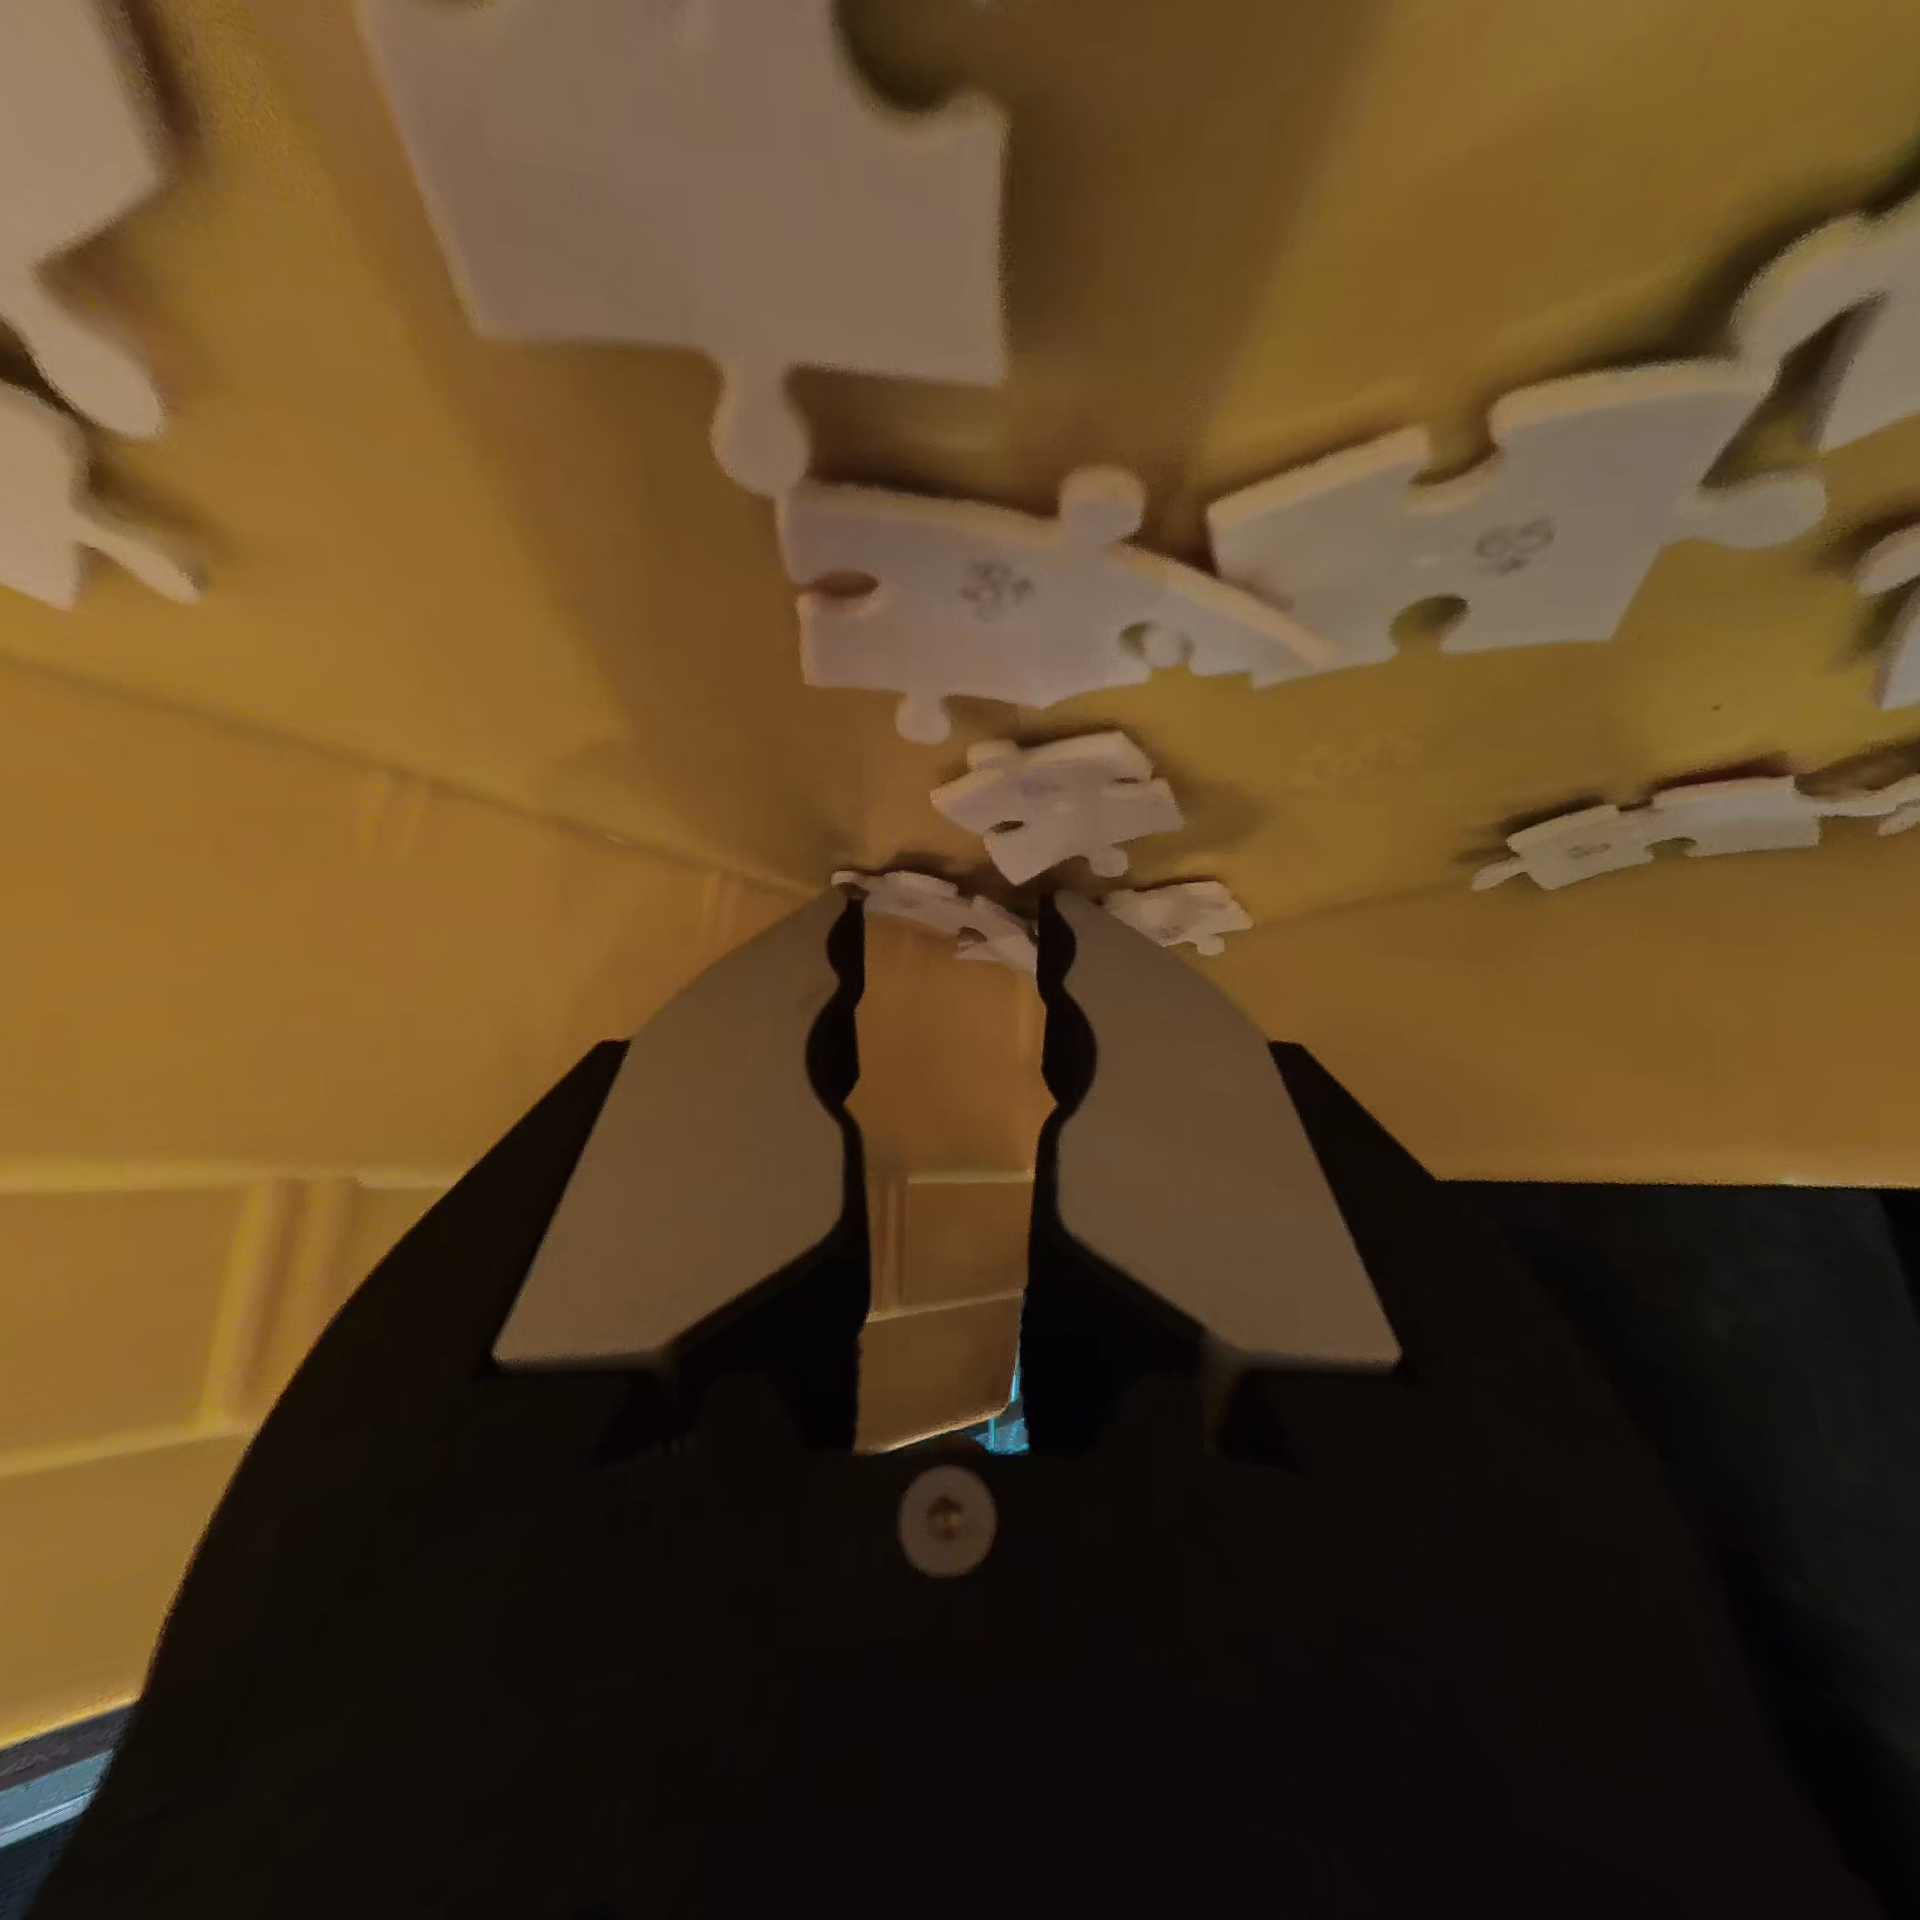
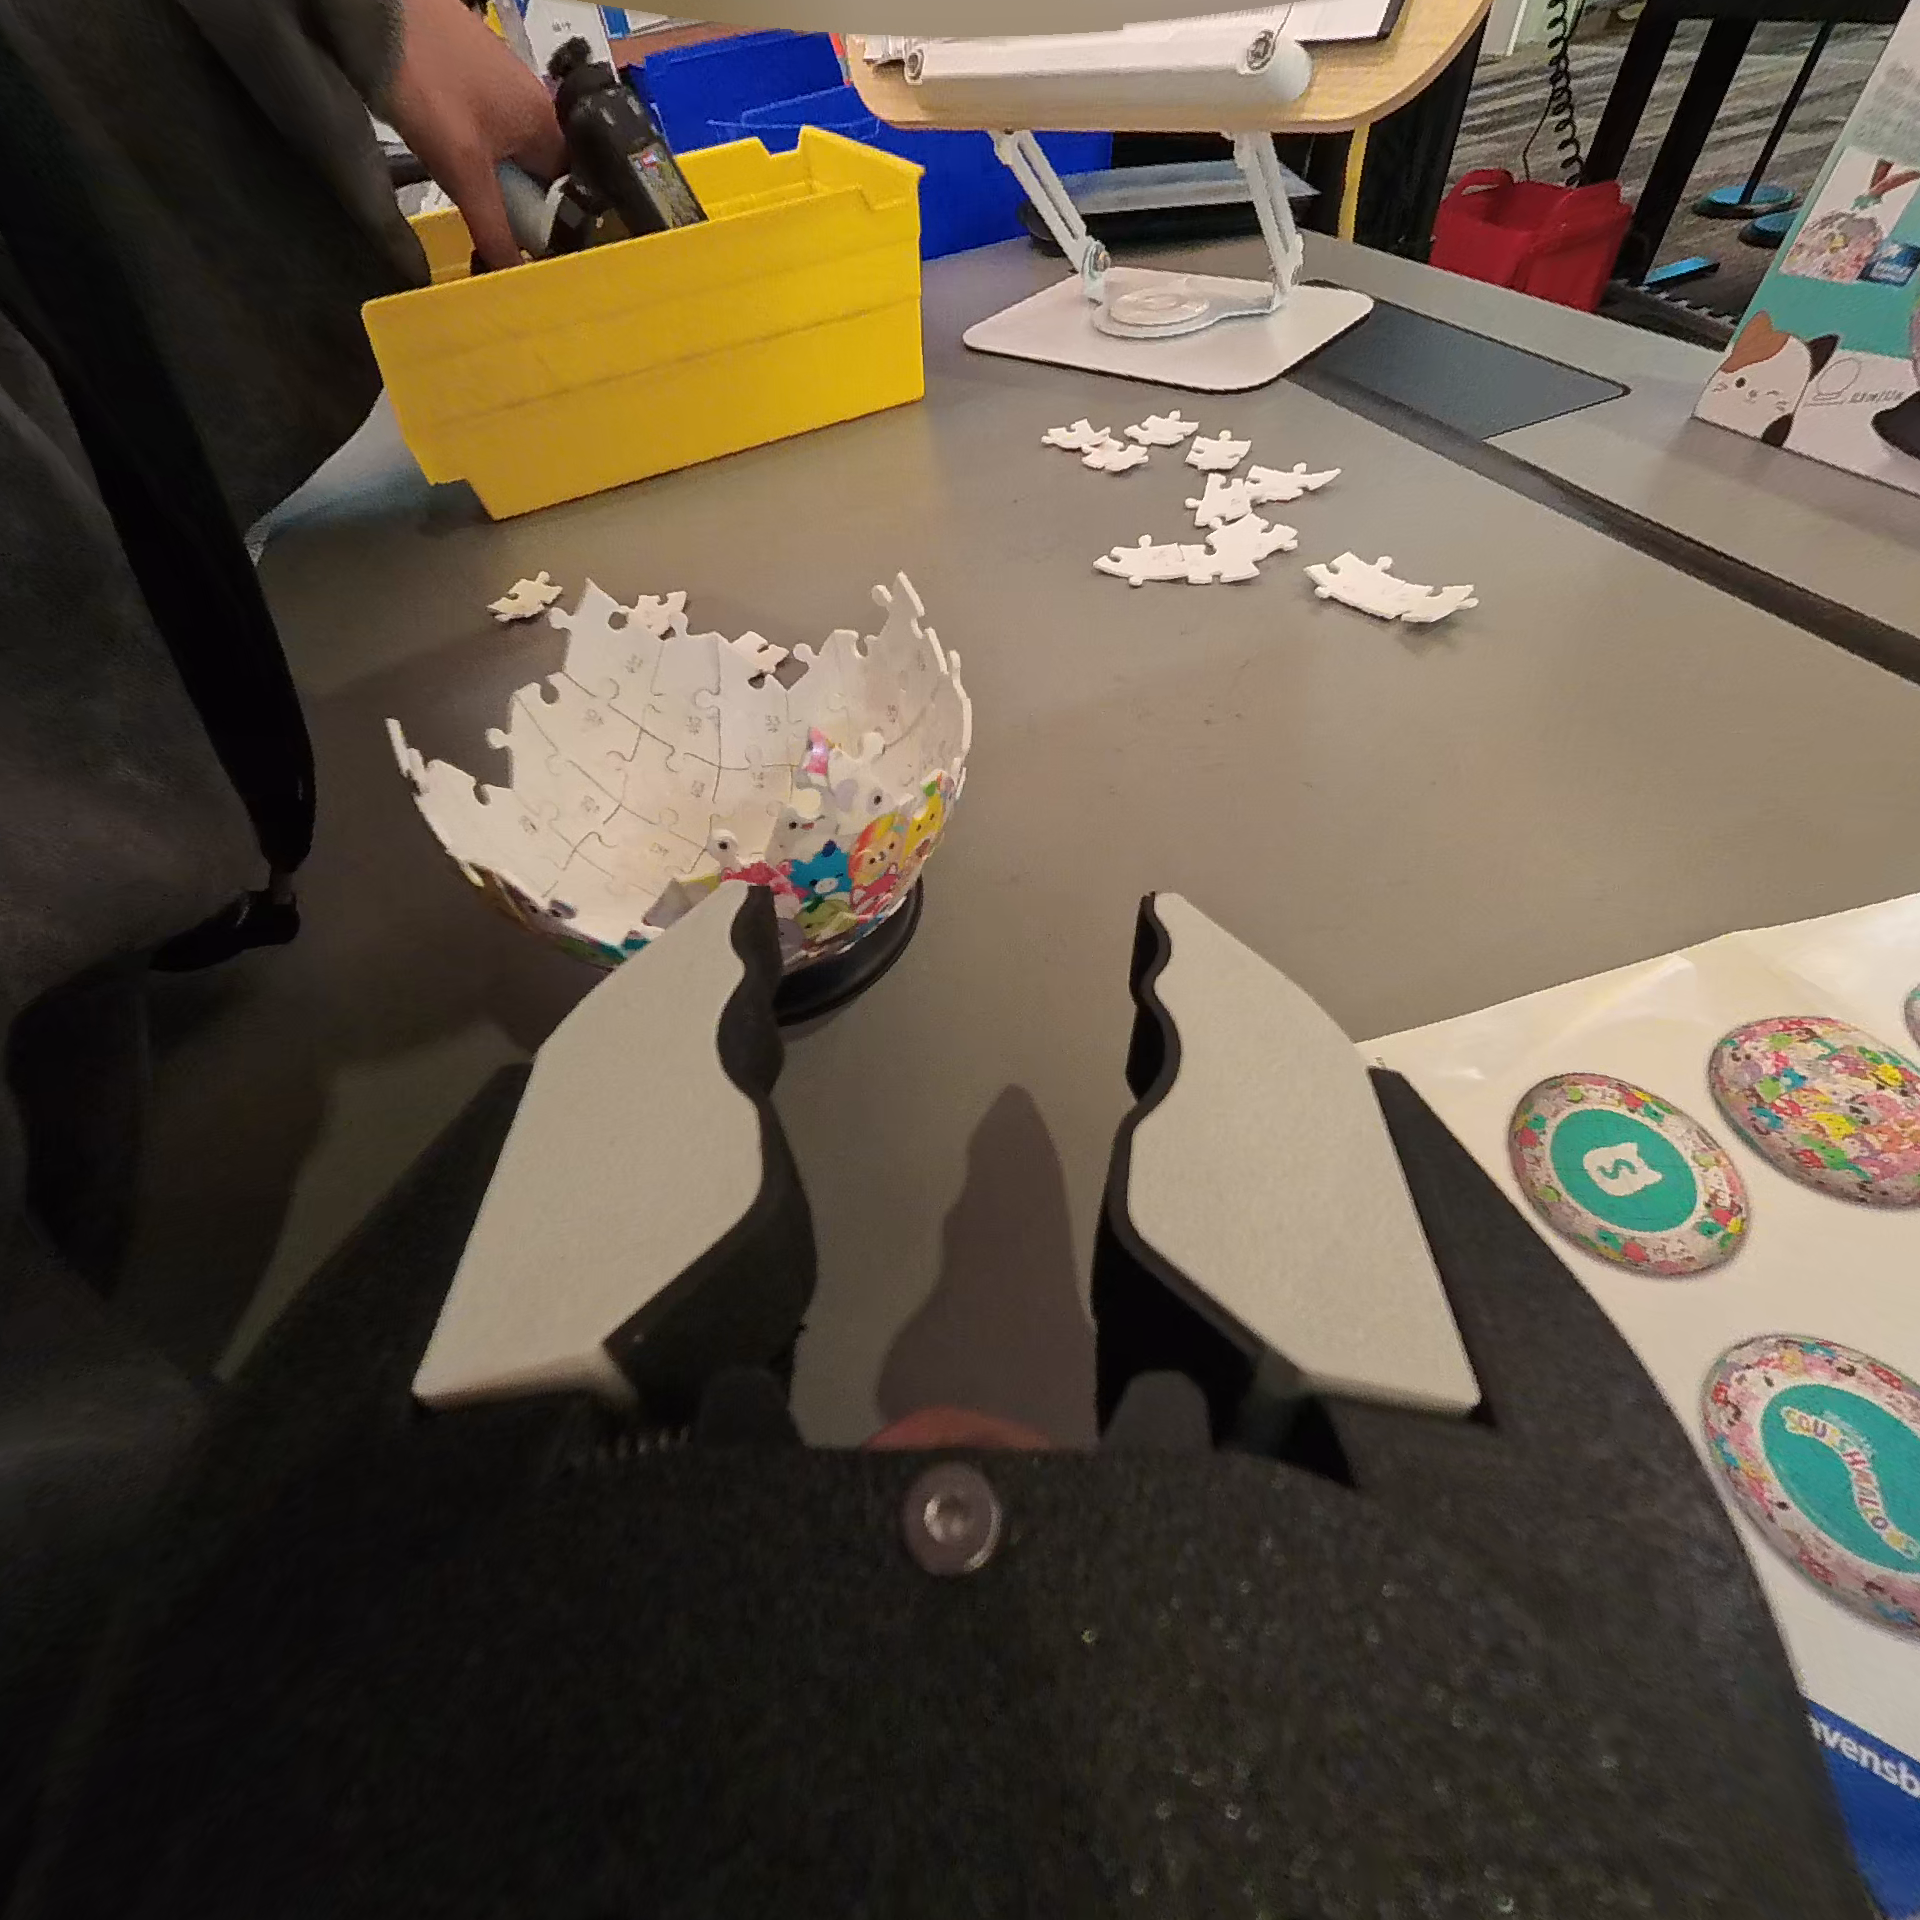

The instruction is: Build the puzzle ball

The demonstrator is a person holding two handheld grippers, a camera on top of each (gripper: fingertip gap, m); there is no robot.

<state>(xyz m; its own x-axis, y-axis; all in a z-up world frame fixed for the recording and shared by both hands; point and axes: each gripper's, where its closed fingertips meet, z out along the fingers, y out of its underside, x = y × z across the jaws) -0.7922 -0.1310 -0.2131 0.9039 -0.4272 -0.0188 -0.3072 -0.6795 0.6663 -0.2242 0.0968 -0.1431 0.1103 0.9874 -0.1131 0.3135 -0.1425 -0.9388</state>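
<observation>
the left gripper (image 1: pixel 951 914) is reaching down inside the yellow bin (image 1: pixel 312 935). its jaws are a little apart and holding nothing, with the tips right by some small white pieces (image 1: pixel 1060 805) lying in the bin's far corner. more white pieces, some blurry, are lying all over the bin floor. in the right wrist view a hand (image 2: pixel 468 125) is holding that gripper in the bin.

the right gripper (image 2: pixel 951 914) is hanging over the grey table (image 2: pixel 1351 790), jaws wide apart and empty. just past its left finger (image 2: pixel 623 1122) the half-built ball (image 2: pixel 675 769) is sitting on a black stand (image 2: pixel 862 966), open like a bowl, white inside and colourful outside. one loose piece (image 2: pixel 525 597) is lying behind it. a bunch of loose pieces (image 2: pixel 1236 520) is lying farther right on the table. a picture sheet (image 2: pixel 1662 1195) is lying to the right of the gripper.
</observation>
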